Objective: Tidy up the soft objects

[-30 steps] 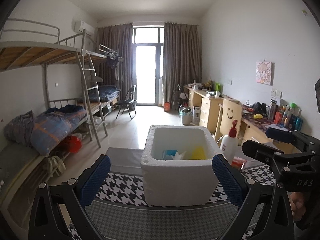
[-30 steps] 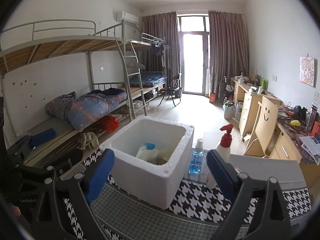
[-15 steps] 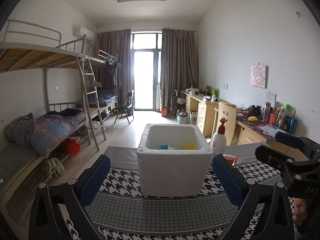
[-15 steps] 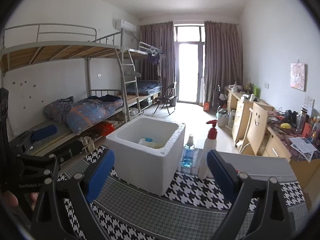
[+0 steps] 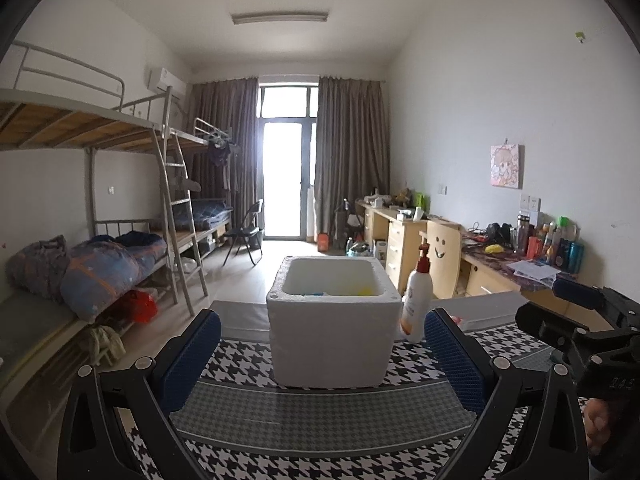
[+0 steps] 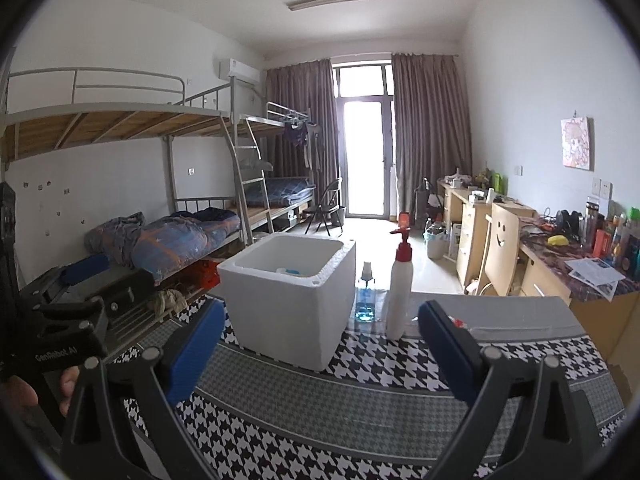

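Note:
A white foam box (image 5: pixel 330 336) stands on the houndstooth table cloth (image 5: pixel 320 432); it also shows in the right wrist view (image 6: pixel 292 300). Inside it I see bits of yellow and blue soft things (image 5: pixel 362 291), with a blue and white piece (image 6: pixel 289 271) in the right wrist view; most of the contents are hidden by the walls. My left gripper (image 5: pixel 322 356) is open and empty, well short of the box. My right gripper (image 6: pixel 320 344) is open and empty, also short of the box.
A white pump bottle with red top (image 5: pixel 417 300) stands right of the box, seen also in the right wrist view (image 6: pixel 399 300). A small blue-liquid bottle (image 6: pixel 366 300) stands behind. A bunk bed (image 5: pixel 100 260) is at left, desks (image 5: pixel 500 272) at right.
Both grippers have pulled back and lowered from the box, so it looks smaller and its inside is less visible. Both stay open and empty.

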Available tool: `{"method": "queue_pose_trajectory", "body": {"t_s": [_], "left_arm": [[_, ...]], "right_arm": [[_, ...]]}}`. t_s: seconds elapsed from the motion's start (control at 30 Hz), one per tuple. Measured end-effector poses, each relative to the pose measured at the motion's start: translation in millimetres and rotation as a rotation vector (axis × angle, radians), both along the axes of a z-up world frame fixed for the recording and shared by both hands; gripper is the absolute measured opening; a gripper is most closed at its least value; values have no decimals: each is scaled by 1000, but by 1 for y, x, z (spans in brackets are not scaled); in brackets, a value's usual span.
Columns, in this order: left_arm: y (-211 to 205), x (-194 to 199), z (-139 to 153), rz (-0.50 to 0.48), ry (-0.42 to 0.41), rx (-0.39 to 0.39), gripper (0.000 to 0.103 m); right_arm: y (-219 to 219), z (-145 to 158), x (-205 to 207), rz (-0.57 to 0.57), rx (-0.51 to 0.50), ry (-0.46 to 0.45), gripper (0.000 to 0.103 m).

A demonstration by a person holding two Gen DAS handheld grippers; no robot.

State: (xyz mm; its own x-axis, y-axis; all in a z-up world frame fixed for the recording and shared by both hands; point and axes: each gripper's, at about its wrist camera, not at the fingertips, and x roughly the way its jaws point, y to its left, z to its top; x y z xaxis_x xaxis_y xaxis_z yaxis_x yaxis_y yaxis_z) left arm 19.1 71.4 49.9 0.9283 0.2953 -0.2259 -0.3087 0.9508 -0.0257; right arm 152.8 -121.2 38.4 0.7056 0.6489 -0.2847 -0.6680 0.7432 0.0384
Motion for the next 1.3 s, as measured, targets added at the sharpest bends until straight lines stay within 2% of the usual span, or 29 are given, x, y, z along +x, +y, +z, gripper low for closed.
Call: {"method": "queue_pose_trajectory", "body": {"t_s": [0.33,0.93,1.3], "left_arm": [[-9,-10,-8,45,-13,27,102],[-27,-30,-27,8,-37,31,102],[-27,-37,-34,3,-46,22,102]], "right_arm": [[-13,-15,-20,-25,11,-19,102],[-33,-34,-51,-70,32,-77,102],[-44,-47,-55,-87,55,-55,102]]}}
